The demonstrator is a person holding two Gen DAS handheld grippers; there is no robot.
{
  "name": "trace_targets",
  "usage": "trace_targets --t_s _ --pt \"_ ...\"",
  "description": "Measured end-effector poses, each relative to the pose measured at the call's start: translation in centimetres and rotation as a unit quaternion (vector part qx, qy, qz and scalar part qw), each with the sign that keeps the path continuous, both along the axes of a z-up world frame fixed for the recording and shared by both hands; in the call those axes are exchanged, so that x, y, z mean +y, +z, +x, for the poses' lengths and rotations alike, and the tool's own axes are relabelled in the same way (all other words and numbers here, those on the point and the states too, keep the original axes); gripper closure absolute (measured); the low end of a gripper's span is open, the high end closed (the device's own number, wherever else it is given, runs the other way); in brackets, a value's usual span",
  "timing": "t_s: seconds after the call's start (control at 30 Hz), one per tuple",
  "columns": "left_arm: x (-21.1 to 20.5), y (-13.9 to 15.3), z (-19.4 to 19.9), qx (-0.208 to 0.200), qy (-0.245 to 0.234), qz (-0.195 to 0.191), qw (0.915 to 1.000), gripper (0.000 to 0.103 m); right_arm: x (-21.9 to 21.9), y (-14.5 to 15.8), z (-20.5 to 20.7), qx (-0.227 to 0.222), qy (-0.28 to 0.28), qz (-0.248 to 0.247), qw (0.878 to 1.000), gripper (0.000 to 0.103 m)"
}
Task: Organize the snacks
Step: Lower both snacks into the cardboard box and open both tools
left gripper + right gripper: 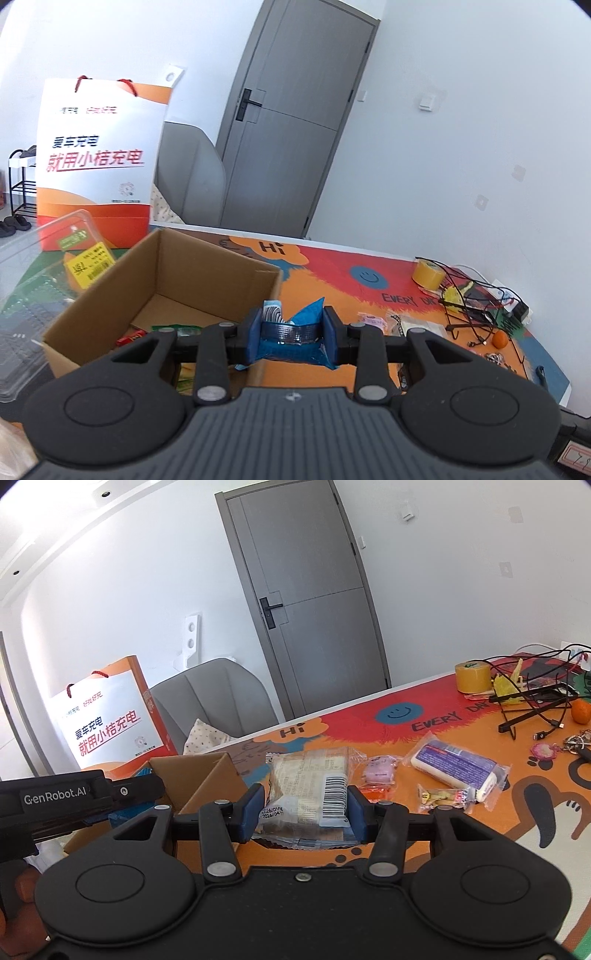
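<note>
Two snacks held near the cardboard box (162, 291)
Left gripper (293, 338) jaws clamp a blue packet (310, 314); right gripper (304, 814) jaws clamp a clear wrapped pastry (306, 775) above the counter (369, 720).

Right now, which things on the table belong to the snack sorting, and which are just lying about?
Job:
cardboard box
blue packet, in left gripper
clear-wrapped pastry, in right gripper
white-and-purple packet
pink snack

Lying about:
yellow tape roll
black cables
orange fruit
paper bag
</note>
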State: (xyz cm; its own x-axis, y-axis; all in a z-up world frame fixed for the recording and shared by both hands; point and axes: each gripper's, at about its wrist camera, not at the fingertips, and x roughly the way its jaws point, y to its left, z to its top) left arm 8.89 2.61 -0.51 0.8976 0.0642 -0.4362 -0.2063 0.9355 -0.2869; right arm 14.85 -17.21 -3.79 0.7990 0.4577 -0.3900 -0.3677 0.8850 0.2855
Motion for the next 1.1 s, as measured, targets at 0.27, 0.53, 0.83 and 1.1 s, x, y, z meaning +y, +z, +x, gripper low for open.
trace_targets --t_s 0.27,0.53,0.83,1.1 --pt "2.6 0.3 -1.1 -0.003 0.029 -0.005 0.9996 0.07 2.0 0.5 -0.2 -0.007 0.021 -0.001 1.0 0.055" --pt "5.2 -0.2 -1.5 0.001 0.056 -0.015 0.9983 0.07 4.1 0.9 -0.2 -0.011 0.042 -0.005 0.999 0.055" --pt "7.8 -1.4 -1.3 0.021 0.08 -0.024 0.9963 0.068 6.7 0.7 0.5 -0.008 0.064 -0.01 0.998 0.055" --pt "9.8 -1.5 -1.4 0.026 0.108 -0.032 0.9934 0.05 8.9 0.6 1.6 -0.001 0.083 -0.013 0.996 0.055"
